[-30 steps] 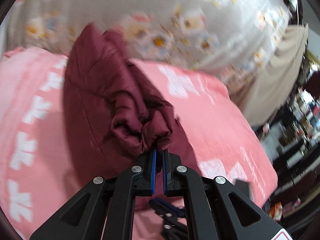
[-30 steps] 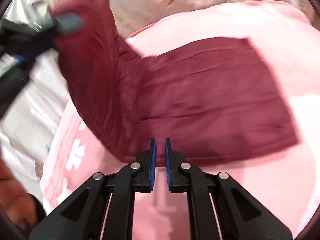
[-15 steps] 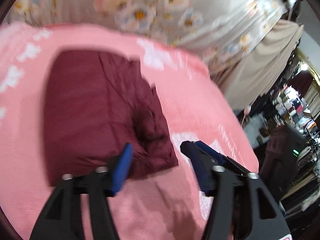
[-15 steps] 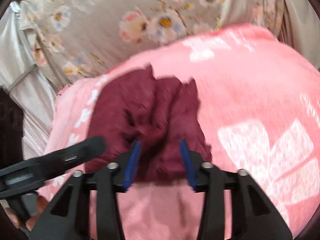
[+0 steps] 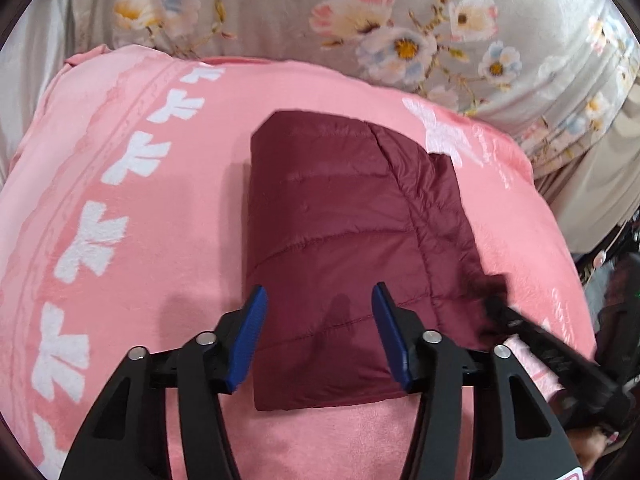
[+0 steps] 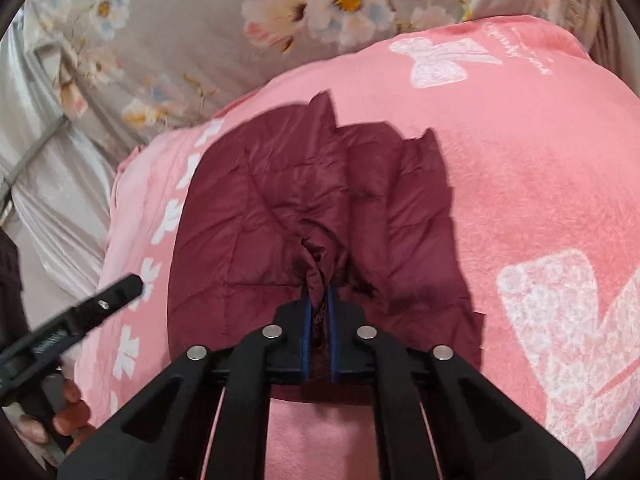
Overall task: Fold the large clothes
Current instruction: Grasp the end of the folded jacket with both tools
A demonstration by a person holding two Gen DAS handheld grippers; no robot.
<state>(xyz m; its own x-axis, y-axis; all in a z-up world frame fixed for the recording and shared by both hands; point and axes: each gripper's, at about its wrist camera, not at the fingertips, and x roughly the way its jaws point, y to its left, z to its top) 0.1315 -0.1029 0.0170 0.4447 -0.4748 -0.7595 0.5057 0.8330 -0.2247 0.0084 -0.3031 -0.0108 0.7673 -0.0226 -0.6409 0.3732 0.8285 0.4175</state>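
While the maroon quilted jacket (image 5: 340, 232) lay folded on the pink blanket (image 5: 120, 240), the right gripper (image 6: 318, 300) was closed on a bunched fold at its near edge. The left gripper (image 5: 318, 320) hovered over the jacket's near part, its jaws half apart after just closing a little, pressing nothing. Behind the blanket was a grey floral sheet (image 5: 280, 12). No container was visible.

left wrist: close, downward | right wrist: close, downward | shared: jacket (image 5: 340, 240)
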